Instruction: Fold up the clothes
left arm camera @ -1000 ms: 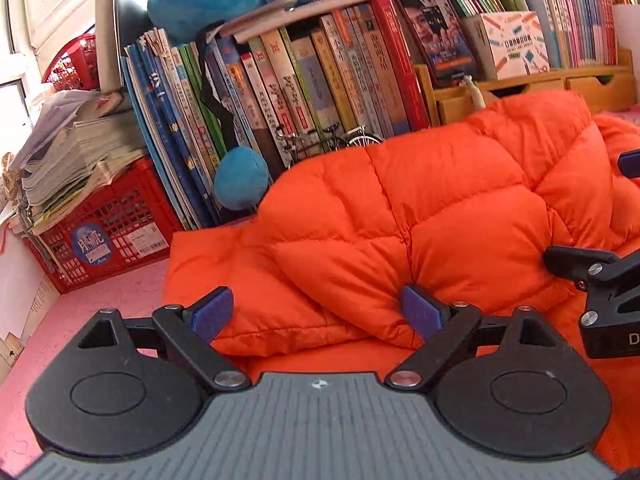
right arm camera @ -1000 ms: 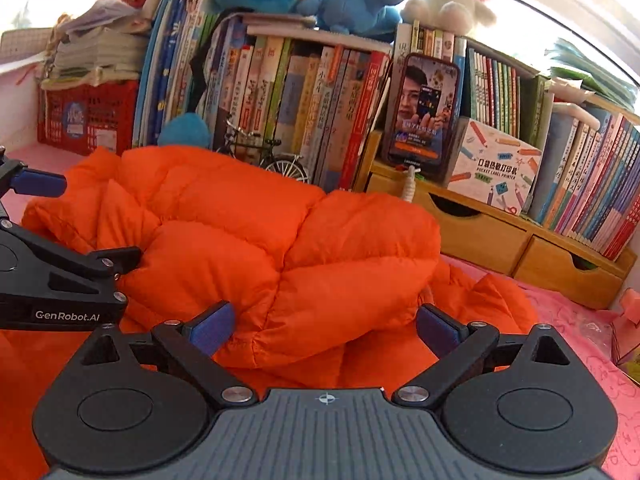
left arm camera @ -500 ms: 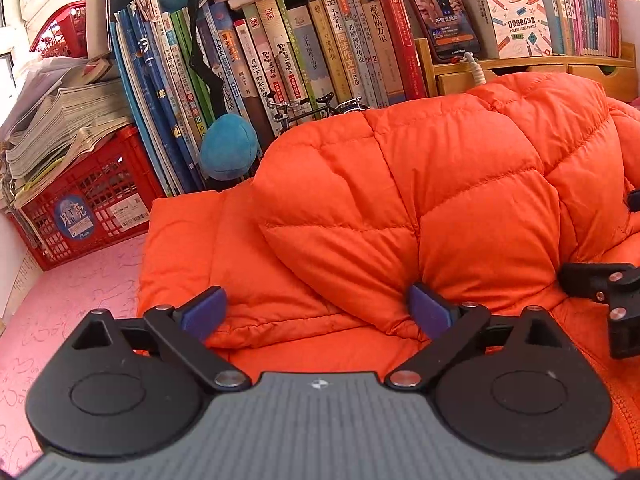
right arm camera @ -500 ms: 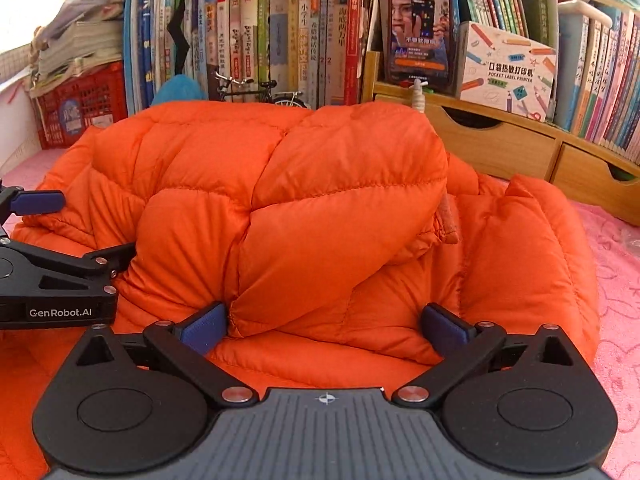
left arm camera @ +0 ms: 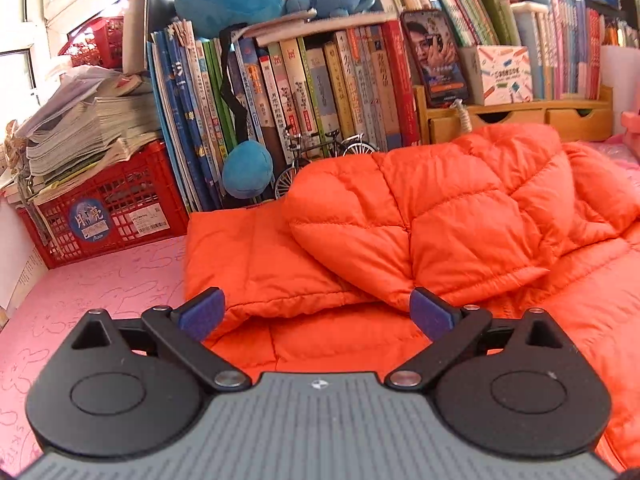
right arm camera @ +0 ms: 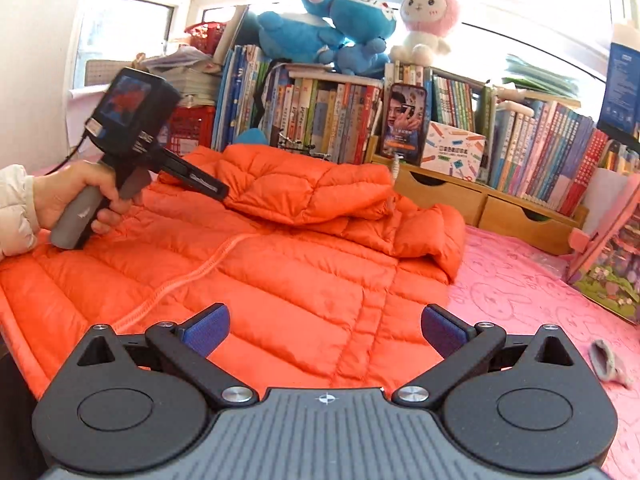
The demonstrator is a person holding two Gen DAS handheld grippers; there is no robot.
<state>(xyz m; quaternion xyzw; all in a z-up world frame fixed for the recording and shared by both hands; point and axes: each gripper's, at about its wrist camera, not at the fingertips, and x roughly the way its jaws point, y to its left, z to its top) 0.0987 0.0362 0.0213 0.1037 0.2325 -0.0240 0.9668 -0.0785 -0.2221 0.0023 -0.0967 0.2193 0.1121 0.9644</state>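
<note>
An orange puffer jacket (left arm camera: 440, 220) lies on the pink mat (left arm camera: 100, 280), its upper part folded over onto the body. My left gripper (left arm camera: 316, 314) is open at the fold's near edge; fabric lies between the blue pads without being pinched. In the right wrist view the jacket (right arm camera: 280, 272) spreads flat with its zipper (right arm camera: 192, 276) running diagonally. My right gripper (right arm camera: 325, 329) stands open above the jacket's lower body, holding nothing. A hand (right arm camera: 80, 200) in a white sleeve holds the left gripper (right arm camera: 222, 196), whose fingers reach the folded part.
Rows of books (left arm camera: 320, 92) and a red crate (left arm camera: 108, 208) line the back, with a toy bicycle (left arm camera: 320, 152) just behind the jacket. Wooden drawers (right arm camera: 460, 196) stand at the back right. A small grey cloth (right arm camera: 608, 360) and a pink board (right arm camera: 600, 248) sit on the mat's right side.
My right gripper has pulled well back from the folded part, so the whole jacket and the left gripper now show. The left gripper backed off a little; the fold stays down.
</note>
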